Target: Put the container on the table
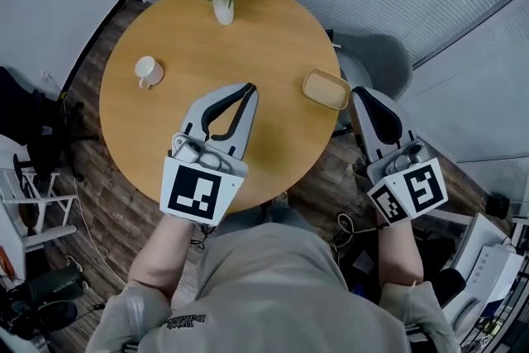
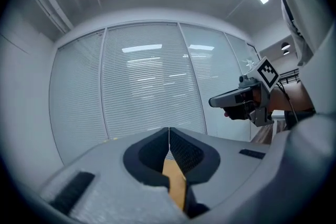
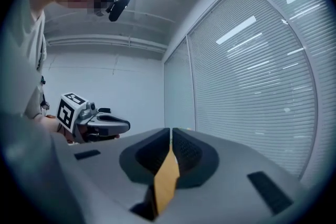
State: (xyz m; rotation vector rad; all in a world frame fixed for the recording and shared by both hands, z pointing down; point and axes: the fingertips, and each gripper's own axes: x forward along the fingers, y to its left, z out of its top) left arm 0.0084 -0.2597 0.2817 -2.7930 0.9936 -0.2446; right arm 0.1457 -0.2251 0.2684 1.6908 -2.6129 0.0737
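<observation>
Tan shallow container [image 1: 326,88] set near round wooden counter [image 1: 248,37] rim; plank floor [image 1: 124,211]; left tool [image 1: 250,86], right tool [image 1: 357,93] clenched, empty.

Container [image 1: 326,88] flat on the round desk [image 1: 248,54], by its right edge

The container was a shallow, tan tray, oblong with rounded corners and a paler raised rim. It sat upright, open side up, with its base flat on the desk's honey-coloured wooden top. It lay skewed, its long sides running from upper left down to lower right in the head view. Its outer end lay close to the desk's curved right rim, and the whole tray was on the wood. Its inside showed only a plain tan floor.
</observation>
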